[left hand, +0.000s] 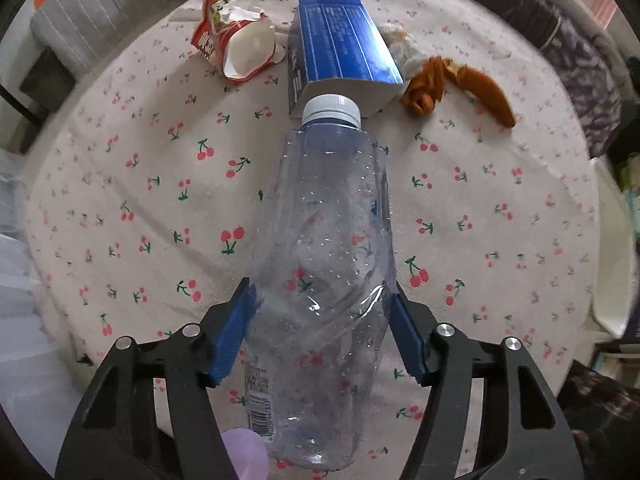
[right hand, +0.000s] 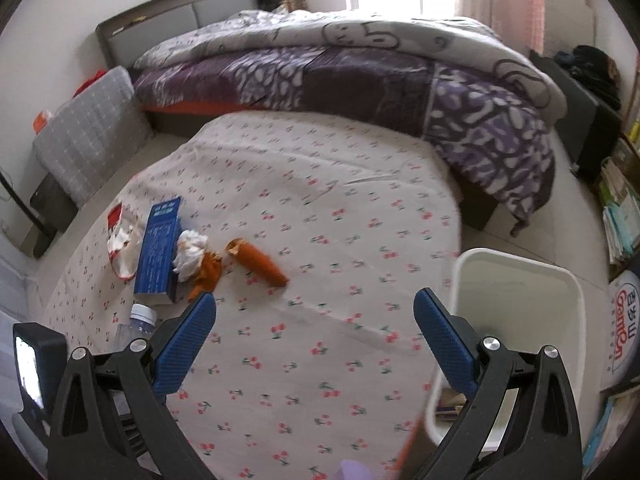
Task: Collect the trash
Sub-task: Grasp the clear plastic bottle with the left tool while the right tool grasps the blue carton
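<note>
My left gripper (left hand: 322, 300) is shut on a clear empty plastic bottle (left hand: 324, 264) with a white cap (left hand: 331, 109), held lengthwise over the cherry-print tablecloth (left hand: 140, 200). Beyond the cap lie a blue carton (left hand: 340, 48), a torn red and white wrapper (left hand: 232, 40), crumpled white tissue (left hand: 396, 40) and brown peel pieces (left hand: 456, 84). My right gripper (right hand: 314, 308) is open and empty above the table. In its view I see the carton (right hand: 158, 248), wrapper (right hand: 120, 244), tissue (right hand: 192, 254), peel (right hand: 256, 262) and the bottle's cap (right hand: 142, 314). A white bin (right hand: 516, 320) stands at the table's right edge.
A bed with a purple patterned quilt (right hand: 360, 80) runs behind the table. A grey cushion (right hand: 88, 132) sits at the left. Books and boxes (right hand: 620, 208) line the right wall. Some trash lies at the bin's bottom (right hand: 452, 404).
</note>
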`<state>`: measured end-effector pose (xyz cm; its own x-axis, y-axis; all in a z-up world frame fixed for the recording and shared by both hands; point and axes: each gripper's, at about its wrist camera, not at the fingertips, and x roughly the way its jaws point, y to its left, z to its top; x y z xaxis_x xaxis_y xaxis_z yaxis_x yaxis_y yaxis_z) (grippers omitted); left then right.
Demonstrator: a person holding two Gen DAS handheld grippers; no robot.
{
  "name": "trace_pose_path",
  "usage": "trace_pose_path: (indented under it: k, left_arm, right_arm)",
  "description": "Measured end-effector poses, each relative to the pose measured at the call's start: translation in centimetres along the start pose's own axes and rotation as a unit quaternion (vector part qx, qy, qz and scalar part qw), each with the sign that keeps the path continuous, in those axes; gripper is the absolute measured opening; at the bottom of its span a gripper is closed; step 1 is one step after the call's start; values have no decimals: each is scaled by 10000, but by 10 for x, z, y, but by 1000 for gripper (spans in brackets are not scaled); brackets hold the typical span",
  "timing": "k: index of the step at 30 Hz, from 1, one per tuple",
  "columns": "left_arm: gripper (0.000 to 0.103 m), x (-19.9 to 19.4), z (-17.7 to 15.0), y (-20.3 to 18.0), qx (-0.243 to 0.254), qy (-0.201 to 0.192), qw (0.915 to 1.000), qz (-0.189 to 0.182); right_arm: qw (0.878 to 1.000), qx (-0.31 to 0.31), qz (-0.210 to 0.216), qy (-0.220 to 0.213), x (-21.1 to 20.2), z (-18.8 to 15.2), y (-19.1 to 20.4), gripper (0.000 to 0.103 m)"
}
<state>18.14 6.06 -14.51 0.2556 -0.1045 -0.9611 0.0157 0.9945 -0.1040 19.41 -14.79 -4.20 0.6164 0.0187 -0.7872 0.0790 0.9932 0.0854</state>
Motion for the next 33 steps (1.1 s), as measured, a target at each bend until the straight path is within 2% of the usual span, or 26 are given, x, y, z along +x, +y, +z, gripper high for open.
trace_pose_path:
  k: [3, 6, 9, 12, 15, 19, 27, 30, 32, 33]
  left_arm:
    - [61, -10, -1, 21, -258, -91, 9991, -334]
    - [61, -26, -1, 44, -466, -347, 9979, -272]
    - [61, -45, 0, 66, -742, -594, 9951, -274]
    - [61, -65, 0, 89, -1045, -914, 9902, -160]
    - [61, -76, 8, 106, -1258, -1078, 9860, -168]
    - [61, -86, 13, 126, -1538, -1183, 9806, -287]
    - [61, -91, 16, 146, -1735, -1179, 9770, -391]
    - [61, -88, 18, 151, -1809, -1152, 9759, -402]
    - [61, -90, 17, 154, -1848, -1176, 9749, -386]
    - [61, -92, 17, 155, -1872, -1202, 9742, -379]
  right_arm:
    - [9997, -89, 218, 40, 10, 3, 19, 96]
    - [9991, -132, 402, 43, 21, 8, 42, 96]
    - [9983, -109, 507, 262, 40, 15, 64, 96]
    - [9966, -451, 547, 409, 63, 21, 95, 96]
    - [9923, -686, 769, 691, 86, 23, 123, 96]
    - [9884, -943, 909, 763, 102, 20, 152, 96]
    - [9865, -1190, 625, 934, 137, 18, 180, 96]
    - [9852, -1468, 381, 801, 143, 14, 190, 96]
    - [9841, -1612, 375, 638, 139, 11, 195, 87]
    - [9832, -1691, 393, 568, 135, 10, 198, 63]
